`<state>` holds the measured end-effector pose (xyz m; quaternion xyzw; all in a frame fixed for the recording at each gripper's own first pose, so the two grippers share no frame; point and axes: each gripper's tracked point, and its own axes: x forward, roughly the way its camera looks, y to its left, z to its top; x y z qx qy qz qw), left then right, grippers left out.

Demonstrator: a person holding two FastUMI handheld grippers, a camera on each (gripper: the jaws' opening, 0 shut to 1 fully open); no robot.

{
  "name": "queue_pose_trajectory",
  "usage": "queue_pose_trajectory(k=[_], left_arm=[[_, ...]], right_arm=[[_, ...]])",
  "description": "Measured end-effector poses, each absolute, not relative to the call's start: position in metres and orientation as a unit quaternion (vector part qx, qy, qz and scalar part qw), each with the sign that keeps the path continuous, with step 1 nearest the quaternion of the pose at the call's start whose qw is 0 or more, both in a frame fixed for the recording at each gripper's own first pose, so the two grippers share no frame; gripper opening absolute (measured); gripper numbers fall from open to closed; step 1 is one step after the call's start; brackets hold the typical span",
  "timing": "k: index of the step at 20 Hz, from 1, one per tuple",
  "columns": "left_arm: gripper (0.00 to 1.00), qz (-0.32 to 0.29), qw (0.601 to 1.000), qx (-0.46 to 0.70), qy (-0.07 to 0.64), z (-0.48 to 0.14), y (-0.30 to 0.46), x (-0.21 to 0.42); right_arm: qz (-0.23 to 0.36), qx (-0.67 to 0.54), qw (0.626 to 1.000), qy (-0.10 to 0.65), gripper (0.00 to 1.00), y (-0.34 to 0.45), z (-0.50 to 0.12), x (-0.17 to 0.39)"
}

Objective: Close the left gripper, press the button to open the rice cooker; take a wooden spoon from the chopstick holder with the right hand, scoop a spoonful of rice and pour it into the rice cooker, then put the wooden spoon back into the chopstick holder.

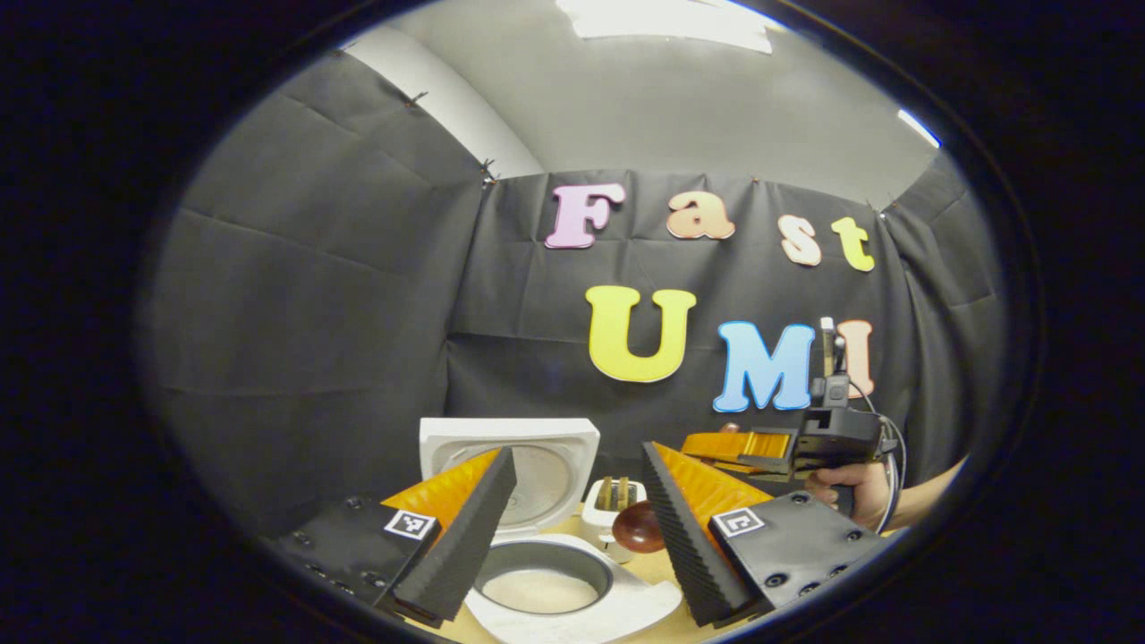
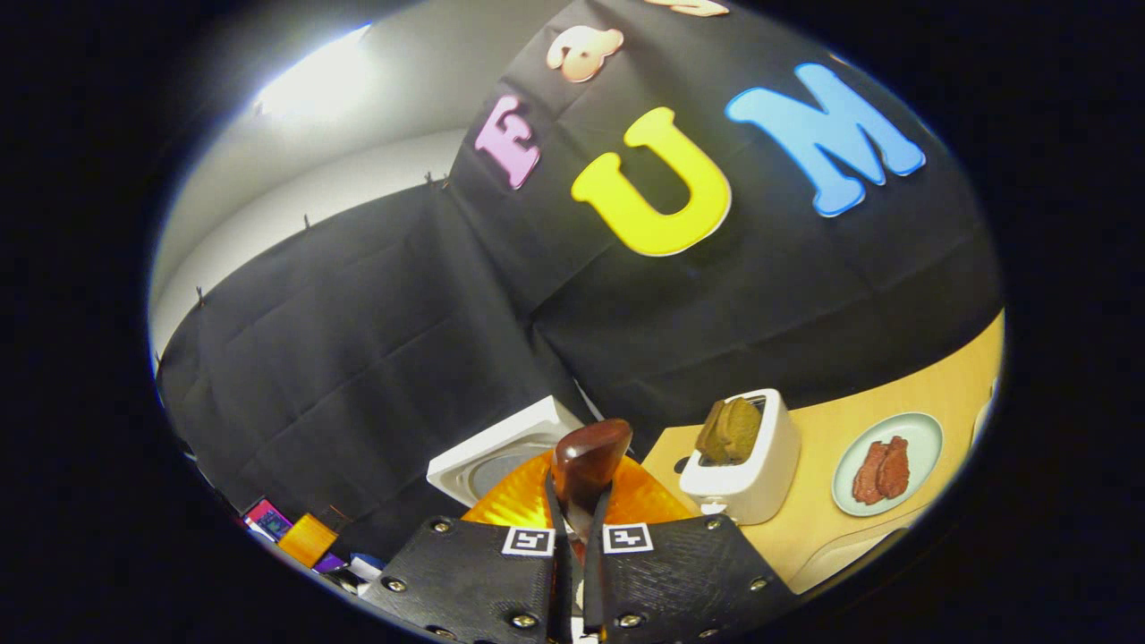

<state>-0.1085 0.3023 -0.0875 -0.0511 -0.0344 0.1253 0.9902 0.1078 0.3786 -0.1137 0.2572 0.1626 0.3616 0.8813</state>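
The white rice cooker (image 1: pixel 631 608) stands open below my left gripper (image 1: pixel 577 452), its lid (image 1: pixel 546 443) raised behind the pot. White rice (image 1: pixel 539 590) lies in the inner pot. The left gripper is open and holds nothing. The dark wooden spoon's bowl (image 1: pixel 637 528) shows just right of the cooker, partly behind my left gripper's right finger. In the right gripper view my right gripper (image 2: pixel 577 523) is shut on the wooden spoon (image 2: pixel 586 461), bowl end pointing forward, with the cooker lid (image 2: pixel 496 456) beyond it. A hand (image 1: pixel 850 492) holds the right gripper (image 1: pixel 738 447) farther right.
A white toaster (image 2: pixel 747 470) with bread slices stands on the wooden table (image 2: pixel 930 376), behind the cooker; the toaster (image 1: pixel 611 510) also shows between my left fingers. A pale plate (image 2: pixel 926 438) with pieces of meat lies to the toaster's right. Black cloth walls close the back and left.
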Motion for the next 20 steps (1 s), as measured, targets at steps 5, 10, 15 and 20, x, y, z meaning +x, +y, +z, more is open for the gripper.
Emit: queue_pose_trajectory(k=[5,10,15,20], left_arm=[[0.96,0.067,0.995,-0.069,-0.039,-0.082,0.247,-0.071],[0.97,0.034,0.997,-0.060,-0.037,-0.071,0.207,-0.043],[0.97,0.012,0.998,-0.060,-0.034,-0.064,0.182,-0.036],[0.96,-0.022,0.998,-0.049,-0.024,-0.060,0.145,-0.029]], right_arm=[[0.309,0.289,0.895,0.140,0.05,0.290,-0.094,0.112],[0.277,0.309,0.901,0.124,0.05,0.221,-0.080,0.106],[0.222,0.317,0.915,0.111,0.05,0.148,-0.077,0.092],[0.174,0.314,0.929,0.095,0.05,0.083,-0.076,0.077]])
